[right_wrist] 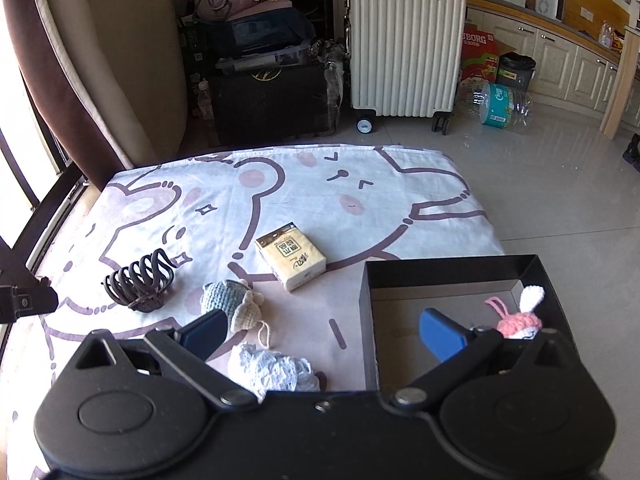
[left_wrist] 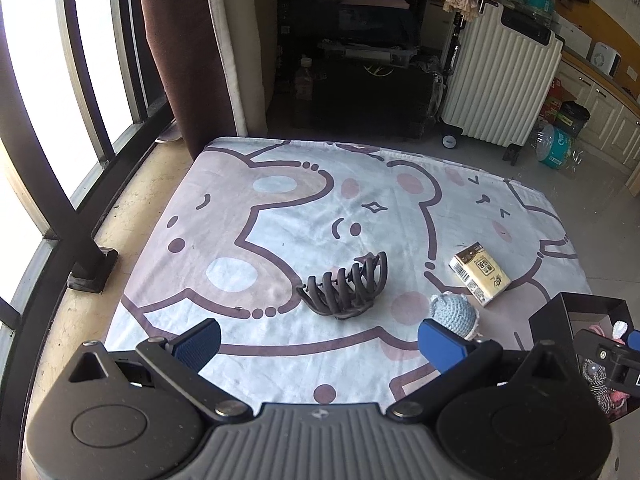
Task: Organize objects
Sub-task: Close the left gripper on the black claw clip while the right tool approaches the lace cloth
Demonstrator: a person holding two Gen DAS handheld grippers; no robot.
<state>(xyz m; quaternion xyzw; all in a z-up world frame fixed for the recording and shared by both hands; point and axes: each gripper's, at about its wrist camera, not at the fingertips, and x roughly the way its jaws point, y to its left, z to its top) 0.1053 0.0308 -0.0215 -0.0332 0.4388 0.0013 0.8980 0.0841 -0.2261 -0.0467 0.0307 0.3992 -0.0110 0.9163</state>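
Observation:
A dark brown hair claw clip lies on the cartoon-print sheet, just ahead of my left gripper, which is open and empty. To its right are a blue crochet toy and a yellow tissue pack. A white knitted piece lies near my right gripper, also open and empty, straddling the left wall of a black box. A pink crochet bunny sits inside the box.
A window railing runs along the left edge of the mattress. Beyond the far edge stand a cream suitcase, dark boxes, a fallen water bottle and tiled floor to the right.

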